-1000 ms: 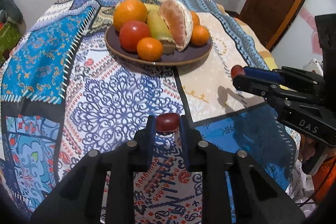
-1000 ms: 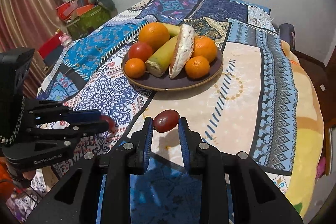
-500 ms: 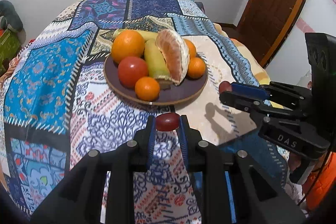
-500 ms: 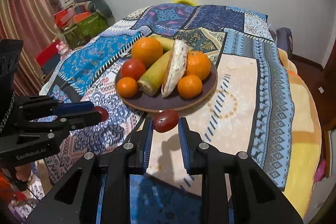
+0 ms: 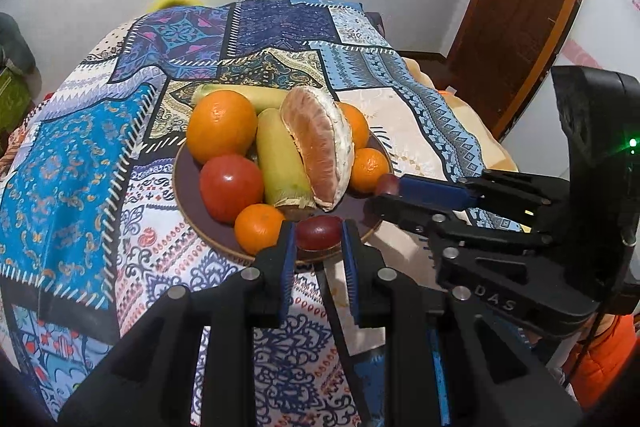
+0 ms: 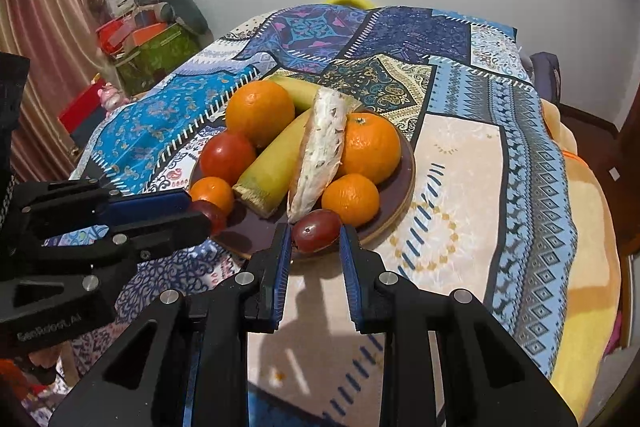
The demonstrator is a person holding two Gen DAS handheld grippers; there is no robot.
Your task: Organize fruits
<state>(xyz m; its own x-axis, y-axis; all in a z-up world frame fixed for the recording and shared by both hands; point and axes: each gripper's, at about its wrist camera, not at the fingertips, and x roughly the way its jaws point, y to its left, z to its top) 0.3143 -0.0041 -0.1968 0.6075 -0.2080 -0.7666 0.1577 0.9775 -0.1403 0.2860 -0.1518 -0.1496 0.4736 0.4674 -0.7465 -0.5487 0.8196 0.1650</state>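
- Two grapes in your grip: left gripper (image 5: 319,234) pinches a red grape (image 5: 319,231)
- right gripper (image 6: 316,231) pinches another grape (image 6: 316,230)
- both hover over the plate (image 6: 402,203) rim

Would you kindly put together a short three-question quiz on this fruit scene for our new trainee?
1. True or false: each gripper is shut on a red grape.
2. Which lies between the tomato and the peeled pomelo segment on the plate? A) a green banana B) a lemon C) an apple
3. Fill in: the plate stands on a patchwork ____.

Key
1. True: the left gripper holds a grape and the right gripper holds another grape, both over the plate's near edge.
2. A, the green banana.
3. Cloth: the patterned cloth.
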